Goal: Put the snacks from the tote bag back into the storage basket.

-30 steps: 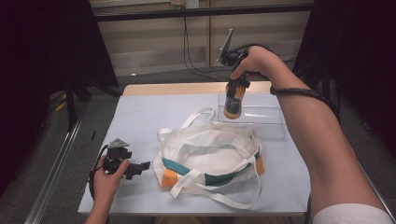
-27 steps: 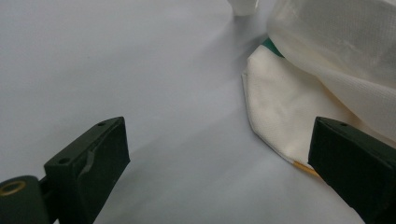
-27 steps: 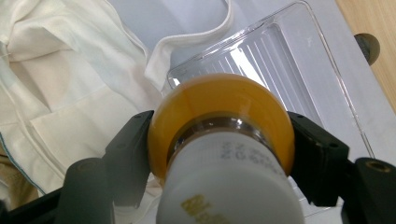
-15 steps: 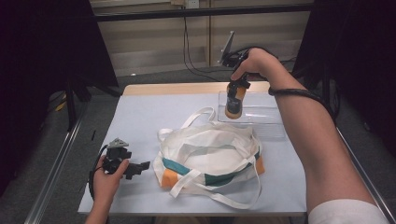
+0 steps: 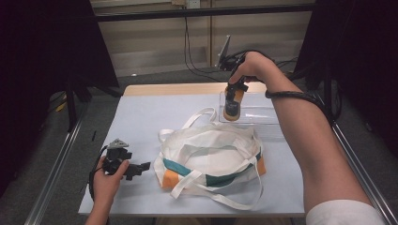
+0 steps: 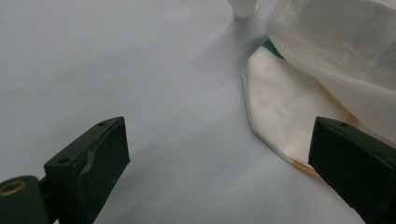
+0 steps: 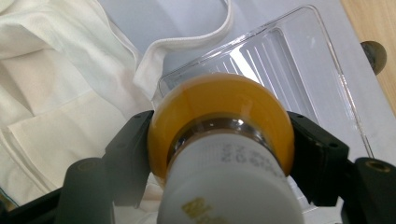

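We are gripping an orange bottle with a white cap in our right tool, upper right of centre in the high view, holding it just above the clear tray. Our left tool is resting released at lower left on the worktop, beside the white bag.
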Demonstrator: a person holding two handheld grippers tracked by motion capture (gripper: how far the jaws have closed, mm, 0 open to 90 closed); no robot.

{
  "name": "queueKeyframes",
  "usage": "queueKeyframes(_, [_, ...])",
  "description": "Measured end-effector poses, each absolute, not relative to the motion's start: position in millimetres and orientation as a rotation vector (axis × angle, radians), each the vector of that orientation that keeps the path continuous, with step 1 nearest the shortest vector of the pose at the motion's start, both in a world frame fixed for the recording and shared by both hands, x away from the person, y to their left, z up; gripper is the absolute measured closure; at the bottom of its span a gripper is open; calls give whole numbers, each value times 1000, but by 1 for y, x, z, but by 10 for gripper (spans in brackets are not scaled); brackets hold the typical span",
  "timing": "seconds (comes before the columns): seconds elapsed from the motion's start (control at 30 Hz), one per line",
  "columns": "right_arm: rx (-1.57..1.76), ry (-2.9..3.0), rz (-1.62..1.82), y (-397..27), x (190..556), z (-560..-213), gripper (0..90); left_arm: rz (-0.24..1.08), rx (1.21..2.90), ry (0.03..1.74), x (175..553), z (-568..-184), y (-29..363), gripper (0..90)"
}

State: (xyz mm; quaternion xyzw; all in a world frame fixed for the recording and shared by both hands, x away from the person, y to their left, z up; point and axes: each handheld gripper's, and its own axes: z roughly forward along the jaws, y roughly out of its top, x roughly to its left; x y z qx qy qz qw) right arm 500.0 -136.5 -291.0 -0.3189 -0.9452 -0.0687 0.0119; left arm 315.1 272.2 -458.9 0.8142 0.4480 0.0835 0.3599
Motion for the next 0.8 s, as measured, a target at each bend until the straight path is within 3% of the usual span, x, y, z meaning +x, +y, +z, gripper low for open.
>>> queueKeyframes(0.8, [-949,-2954,-193,-126,500,-304,304,223,2081,1163,314,-459,272,49])
